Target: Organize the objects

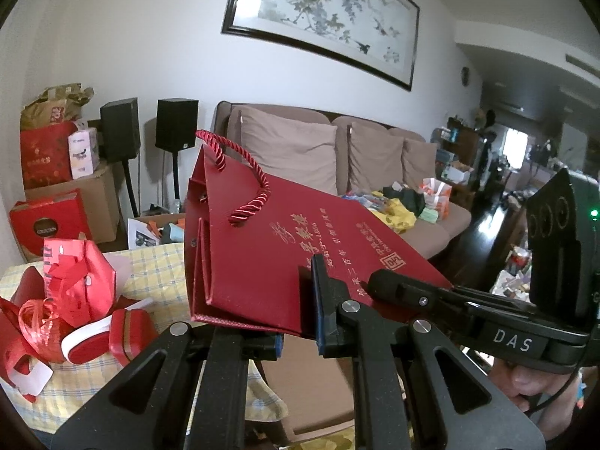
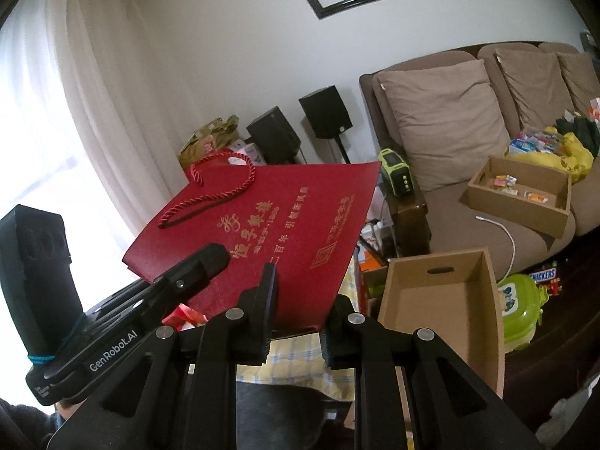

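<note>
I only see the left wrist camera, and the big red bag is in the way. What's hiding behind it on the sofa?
Observer: Past the red bag, a shallow cardboard tray sits on the sofa seat with a few small packets in it.
Operator: Ooh! Is there anything on the sofa's arm?
Observer: Yes, a green and black device stands on the armrest, next to the big cushion.
Operator: Is there a window anywhere?
Observer: A white curtain hangs over a bright window, beyond the speakers.
</note>
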### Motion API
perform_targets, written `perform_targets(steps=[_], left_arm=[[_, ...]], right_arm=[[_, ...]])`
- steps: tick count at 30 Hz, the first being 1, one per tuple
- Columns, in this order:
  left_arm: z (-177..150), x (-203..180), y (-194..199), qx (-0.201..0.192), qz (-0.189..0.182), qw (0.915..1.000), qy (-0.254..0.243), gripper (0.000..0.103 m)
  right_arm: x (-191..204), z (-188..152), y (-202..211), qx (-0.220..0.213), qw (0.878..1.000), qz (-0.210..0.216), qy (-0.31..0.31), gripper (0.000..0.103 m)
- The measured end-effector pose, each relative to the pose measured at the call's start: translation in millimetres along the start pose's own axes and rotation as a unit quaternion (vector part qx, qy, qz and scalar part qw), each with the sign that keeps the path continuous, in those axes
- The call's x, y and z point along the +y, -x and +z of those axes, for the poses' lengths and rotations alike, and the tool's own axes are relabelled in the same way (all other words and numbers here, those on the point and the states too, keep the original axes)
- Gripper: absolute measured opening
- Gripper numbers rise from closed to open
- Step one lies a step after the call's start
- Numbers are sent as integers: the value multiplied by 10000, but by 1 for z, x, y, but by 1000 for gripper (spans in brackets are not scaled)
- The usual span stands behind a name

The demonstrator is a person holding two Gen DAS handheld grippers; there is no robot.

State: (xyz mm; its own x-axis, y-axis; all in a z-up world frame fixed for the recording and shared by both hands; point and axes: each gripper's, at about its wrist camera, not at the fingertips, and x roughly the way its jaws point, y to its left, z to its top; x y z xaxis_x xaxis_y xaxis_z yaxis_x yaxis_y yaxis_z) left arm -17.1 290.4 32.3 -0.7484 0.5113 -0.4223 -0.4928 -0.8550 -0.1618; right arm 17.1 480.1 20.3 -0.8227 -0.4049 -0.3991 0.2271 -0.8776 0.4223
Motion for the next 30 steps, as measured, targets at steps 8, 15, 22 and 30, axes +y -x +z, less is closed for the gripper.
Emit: perform_targets(steps=[8,15,22,30], left_arm=[[0,-7,-10,58,-47,10000,37,12],[-3,-7,-22,144,-134,9997,152,12],[-8,-7,-33,172,-227,9993,247,12],[-12,-8,-43,182,-282,9990,292,12]], right_arm=[[-5,1,2,-45,9997,-240,25,19],[-13,1,0,-28,9992,-400,1,19],[-17,1,-2,-40,9974,-705,115,19],[-19,-1,-5,-46,9940,-1054,275,19]])
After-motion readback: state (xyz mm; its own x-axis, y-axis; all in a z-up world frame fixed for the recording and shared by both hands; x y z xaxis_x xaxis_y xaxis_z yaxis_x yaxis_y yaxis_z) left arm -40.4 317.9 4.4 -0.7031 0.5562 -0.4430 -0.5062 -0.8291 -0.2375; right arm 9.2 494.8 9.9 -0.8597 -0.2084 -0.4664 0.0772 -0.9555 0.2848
